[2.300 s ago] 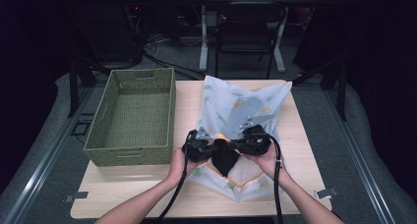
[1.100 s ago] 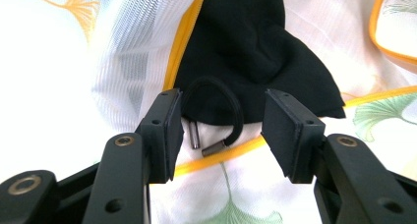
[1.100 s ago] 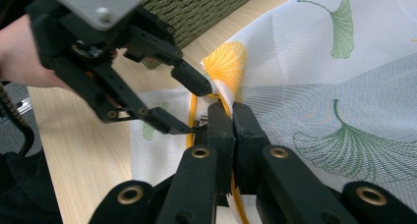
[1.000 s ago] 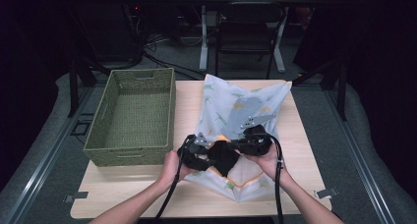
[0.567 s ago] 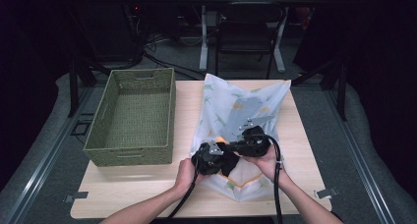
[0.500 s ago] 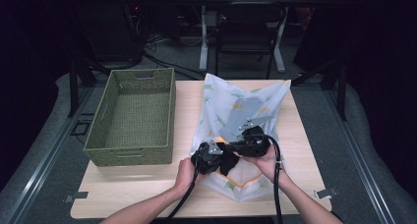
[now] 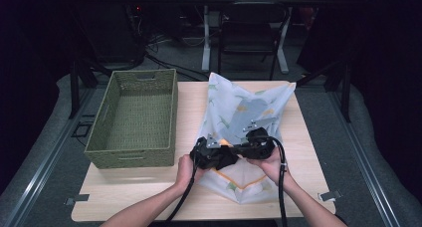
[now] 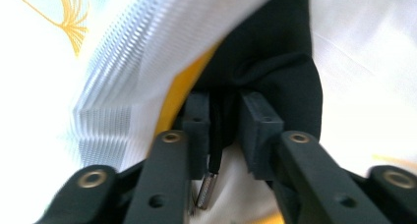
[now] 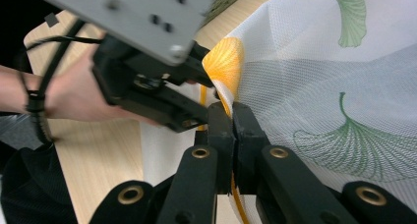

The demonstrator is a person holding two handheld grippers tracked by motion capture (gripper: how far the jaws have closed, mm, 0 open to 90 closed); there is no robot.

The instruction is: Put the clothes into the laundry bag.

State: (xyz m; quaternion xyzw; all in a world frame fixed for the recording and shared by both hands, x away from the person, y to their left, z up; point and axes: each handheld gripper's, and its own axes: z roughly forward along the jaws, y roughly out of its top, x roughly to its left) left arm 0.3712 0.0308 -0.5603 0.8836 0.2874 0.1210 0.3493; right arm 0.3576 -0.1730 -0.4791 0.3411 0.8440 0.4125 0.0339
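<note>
At the table's left stands a woven basket [image 7: 134, 120], empty and well apart from the work, most likely waiting as the place where things end up. Just right of it, near the front edge, the left gripper [image 7: 211, 155] reaches into the mouth of a mesh bag [image 7: 249, 105]. In the left gripper view its jaws stand a little apart around a fold of black cloth [image 8: 275, 81] and a black drawstring [image 8: 215, 140] with a metal tip hanging between them; I judge them closing on the cloth, though whether they press it yet cannot be told. The cloth sits at the bag's opening, under the lifted mesh, so this hand seems to be pushing it in or drawing it out; the pictures do not settle which.

Right of that, the right gripper [image 9: 231, 116] is clamped together on the bag's yellow-trimmed rim [image 9: 223, 62], pinching the mesh edge and raising it. That grip holds the mouth open so the other hand has room to work. The rest of the bag, printed with green leaves, lies flat on the table [image 7: 308, 137], stretching away from the person toward the far edge.
</note>
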